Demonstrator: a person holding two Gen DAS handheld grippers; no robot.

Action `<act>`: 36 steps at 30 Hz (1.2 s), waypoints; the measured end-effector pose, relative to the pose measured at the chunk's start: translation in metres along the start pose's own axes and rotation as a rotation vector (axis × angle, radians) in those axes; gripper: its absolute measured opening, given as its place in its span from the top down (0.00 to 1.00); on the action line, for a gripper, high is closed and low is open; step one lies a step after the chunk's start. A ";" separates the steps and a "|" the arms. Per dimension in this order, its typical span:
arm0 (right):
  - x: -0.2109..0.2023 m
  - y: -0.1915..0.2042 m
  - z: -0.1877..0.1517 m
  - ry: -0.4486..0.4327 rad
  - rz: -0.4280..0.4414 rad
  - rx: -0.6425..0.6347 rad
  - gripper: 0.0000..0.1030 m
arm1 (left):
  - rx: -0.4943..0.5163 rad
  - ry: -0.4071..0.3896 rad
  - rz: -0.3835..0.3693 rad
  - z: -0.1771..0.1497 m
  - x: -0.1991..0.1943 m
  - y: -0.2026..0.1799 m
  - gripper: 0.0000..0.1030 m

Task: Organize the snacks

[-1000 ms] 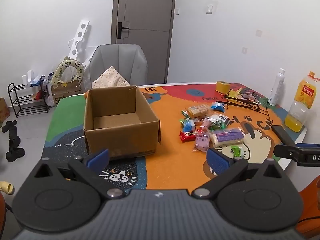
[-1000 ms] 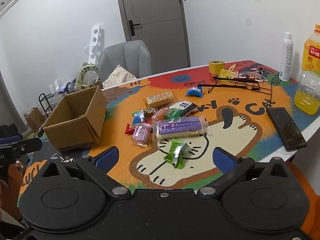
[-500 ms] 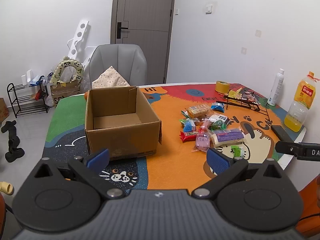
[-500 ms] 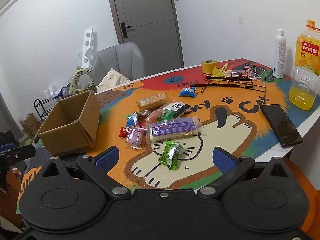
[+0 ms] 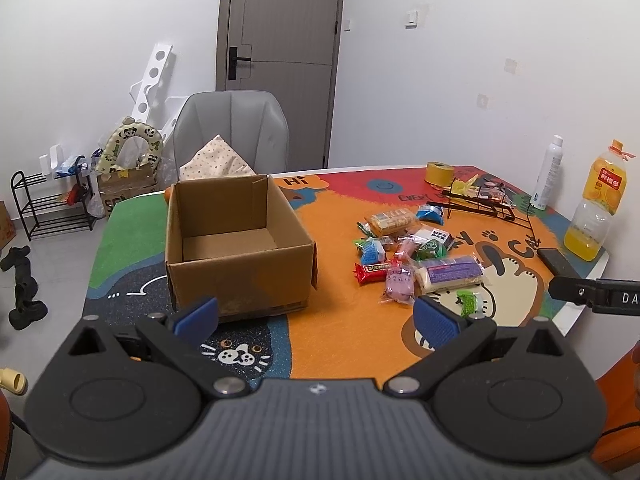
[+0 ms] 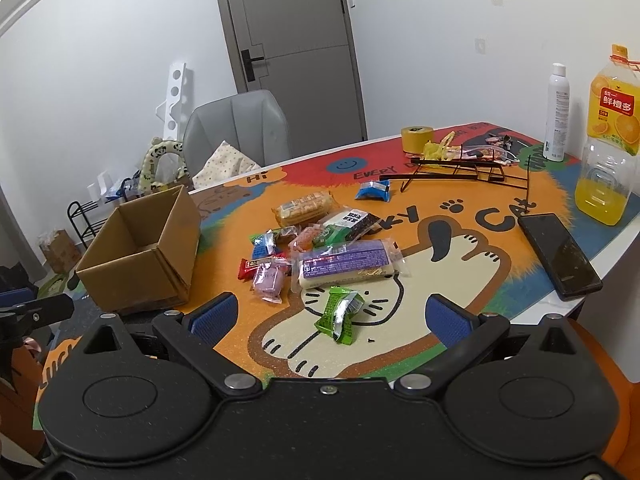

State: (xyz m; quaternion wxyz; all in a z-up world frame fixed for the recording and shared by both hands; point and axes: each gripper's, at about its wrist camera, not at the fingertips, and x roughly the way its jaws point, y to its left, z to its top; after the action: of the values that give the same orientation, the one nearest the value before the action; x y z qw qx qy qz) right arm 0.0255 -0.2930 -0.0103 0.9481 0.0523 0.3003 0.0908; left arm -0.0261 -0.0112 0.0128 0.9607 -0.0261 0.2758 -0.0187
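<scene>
Box (image 5: 240,248): open cardboard, upright, flaps folded down; interior floor bare in both views. Stands ahead of the left gripper (image 5: 316,316), nearer its left finger; ahead and far left of the right gripper (image 6: 328,316).

Snacks (image 6: 320,240): loose pile on the mat (image 5: 340,320), none in the box. Ahead of the right gripper; ahead and right of the left gripper, well apart from the box.
- Green packet (image 6: 339,314): nearest item, between the right gripper's fingers in that view and lying flat on the mat; crumpled, long axis roughly pointing away from the gripper.
- Purple bar (image 6: 346,266): just beyond the green packet, long axis crosswise to the gripper, right end slightly farther off.
- Pink packet (image 6: 270,280): left of the purple bar, touching it.
- Red bar (image 6: 250,267): beside the pink packet, crosswise.
- Biscuit pack (image 6: 304,208): far side of the pile, crosswise.
- Blue pouch (image 6: 374,191): farthest, apart from the pile.

Wire rack (image 6: 468,168): far right ahead; small wrapped items on it, too small to identify.

Juice bottle (image 6: 610,140): upright, far right; partly filled with orange liquid.

Left gripper: jaws spread wide, holding nothing, touching nothing.

Right gripper: jaws spread wide, holding nothing.
</scene>
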 end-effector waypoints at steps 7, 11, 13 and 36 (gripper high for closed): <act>-0.003 -0.004 0.001 -0.007 -0.001 0.004 0.00 | -0.012 -0.001 0.001 0.001 0.001 -0.001 0.00; -0.002 -0.004 0.000 0.001 -0.002 0.005 0.00 | -0.015 -0.004 0.004 0.000 0.001 0.001 0.00; -0.002 -0.004 0.000 0.001 -0.003 0.001 0.00 | -0.020 -0.006 0.008 0.000 0.000 0.003 0.00; -0.007 -0.002 0.002 -0.020 0.003 -0.013 0.00 | -0.024 -0.016 0.010 -0.002 -0.003 0.006 0.00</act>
State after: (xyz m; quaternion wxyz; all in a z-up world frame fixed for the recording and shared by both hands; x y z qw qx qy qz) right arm 0.0215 -0.2969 -0.0050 0.9511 0.0473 0.2903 0.0937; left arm -0.0291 -0.0052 0.0126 0.9625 -0.0361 0.2685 -0.0104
